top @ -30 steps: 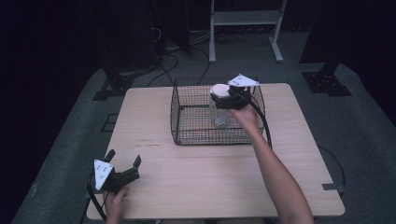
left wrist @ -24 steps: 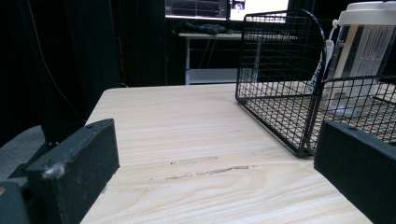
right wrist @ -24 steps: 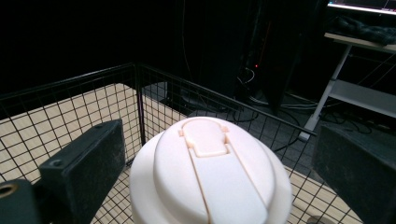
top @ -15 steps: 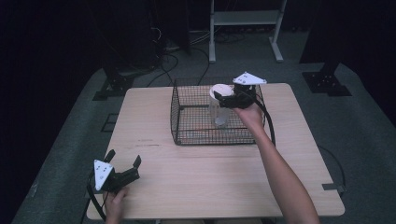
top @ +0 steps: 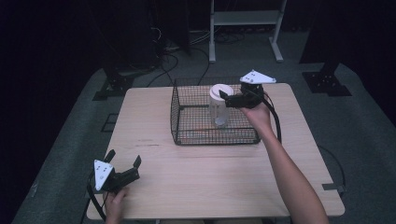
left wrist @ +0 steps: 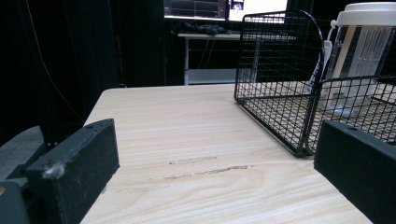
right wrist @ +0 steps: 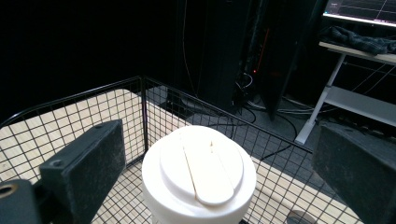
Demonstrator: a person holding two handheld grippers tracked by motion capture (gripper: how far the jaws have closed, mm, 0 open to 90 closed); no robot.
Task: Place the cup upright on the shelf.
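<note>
table: my pale wooden table carries everything; its near half is bare, which leaves my idle hand room to rest.
basket: the black wire-mesh basket sits at the far middle of the table, open at the top, so I can work in it from above without touching its walls.
jar: the clear plastic jar with a white lid stands upright inside the basket, toward its far right part, its base on the mesh floor as far as I can tell.
right tongs: my right tongs hang over the basket at lid height, jaws spread wide and holding nothing; in the right gripper view the lid lies between and just below the two black jaws, apart from both.
left tongs: my left tongs rest at the near left corner of the table, jaws wide apart and empty, well away from the jar, which stands far and to the right of them.
judgement: I take this as either side of a grasp on the lid.
</note>
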